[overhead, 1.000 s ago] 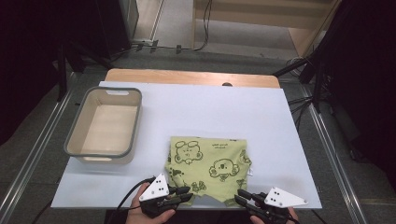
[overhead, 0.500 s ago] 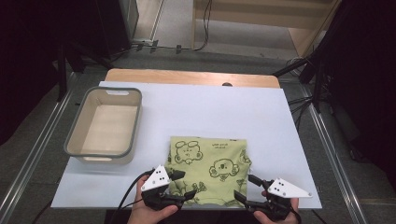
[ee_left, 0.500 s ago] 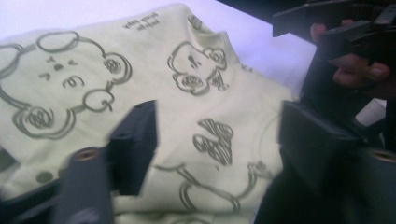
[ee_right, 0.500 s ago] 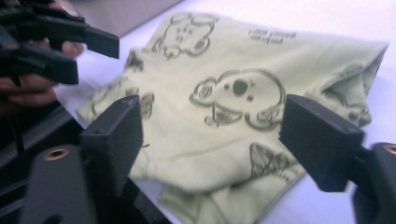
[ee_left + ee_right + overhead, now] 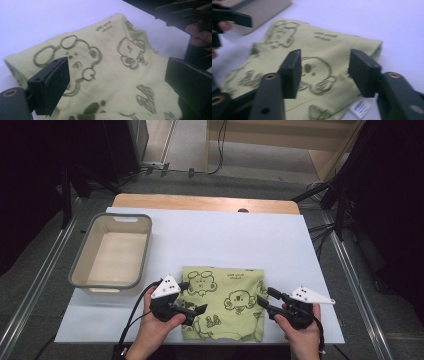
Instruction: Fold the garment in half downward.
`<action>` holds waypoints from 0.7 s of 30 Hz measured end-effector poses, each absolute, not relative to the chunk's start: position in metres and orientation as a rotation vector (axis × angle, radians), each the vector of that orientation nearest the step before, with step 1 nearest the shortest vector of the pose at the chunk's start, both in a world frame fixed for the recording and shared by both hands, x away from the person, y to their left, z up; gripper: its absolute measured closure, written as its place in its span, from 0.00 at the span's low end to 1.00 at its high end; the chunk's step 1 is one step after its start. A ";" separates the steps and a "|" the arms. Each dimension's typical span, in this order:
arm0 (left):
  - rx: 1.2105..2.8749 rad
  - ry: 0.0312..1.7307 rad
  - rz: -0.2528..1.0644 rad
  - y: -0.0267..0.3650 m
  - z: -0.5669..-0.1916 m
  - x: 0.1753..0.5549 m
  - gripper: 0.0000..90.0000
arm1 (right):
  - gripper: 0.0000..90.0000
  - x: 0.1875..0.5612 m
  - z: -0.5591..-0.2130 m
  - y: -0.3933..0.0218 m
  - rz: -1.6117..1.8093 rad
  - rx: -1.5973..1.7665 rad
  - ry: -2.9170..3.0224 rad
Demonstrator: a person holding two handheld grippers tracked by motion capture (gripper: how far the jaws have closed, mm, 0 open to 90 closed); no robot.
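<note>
A folded yellow-green cloth [image 5: 225,302] printed with koalas lies flat on the white table near its front edge. My left gripper [image 5: 194,297] hovers over the cloth's left side, pointing right. Its jaws have just been opening and stand wide, with nothing between them. In the left gripper view the left gripper [image 5: 120,80] frames the cloth [image 5: 112,52] below. My right gripper [image 5: 265,296] is at the cloth's right edge, pointing left. Its jaws have just been closing partway but stay apart and empty. The right gripper [image 5: 327,72] looks down on the cloth [image 5: 324,42].
A beige tub [image 5: 112,257] with a grey rim stands empty at the left of the white table sheet [image 5: 225,235]. A wooden strip [image 5: 205,202] runs along the far edge. A white label [image 5: 360,107] sticks out from the cloth's corner.
Both grippers were shut at the cloth's near corners; they have let go, opened and risen away from the near edge. The cloth lies where it was.
</note>
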State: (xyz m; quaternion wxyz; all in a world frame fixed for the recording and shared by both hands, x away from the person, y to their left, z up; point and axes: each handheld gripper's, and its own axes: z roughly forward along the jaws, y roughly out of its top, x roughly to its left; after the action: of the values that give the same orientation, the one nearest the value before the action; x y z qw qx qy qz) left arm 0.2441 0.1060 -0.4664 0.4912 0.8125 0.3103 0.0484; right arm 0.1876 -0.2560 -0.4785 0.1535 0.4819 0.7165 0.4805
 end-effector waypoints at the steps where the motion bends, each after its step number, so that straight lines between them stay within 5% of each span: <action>1: 1.978 0.765 0.123 0.106 -0.466 0.248 0.08 | 0.61 0.192 -0.478 -0.256 1.363 1.390 2.037; 6: 2.019 0.803 0.149 0.102 -0.468 0.267 0.18 | 0.90 0.213 -0.479 -0.256 1.336 1.352 2.026; 9: 2.023 0.819 0.149 0.101 -0.470 0.275 0.25 | 0.97 0.218 -0.482 -0.253 1.335 1.347 2.064; 12: 2.024 0.855 0.158 0.102 -0.472 0.282 0.32 | 0.97 0.220 -0.490 -0.251 1.301 1.365 2.097; 21: 2.071 0.906 0.192 0.099 -0.486 0.295 0.60 | 0.68 0.225 -0.504 -0.262 1.313 1.571 2.030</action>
State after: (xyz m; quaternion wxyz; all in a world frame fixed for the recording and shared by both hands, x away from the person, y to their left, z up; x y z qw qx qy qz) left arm 0.2952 0.0990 -0.4861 0.4228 0.8273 0.3618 0.0768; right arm 0.2250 -0.2616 -0.5040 0.1289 0.5403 0.6983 0.4515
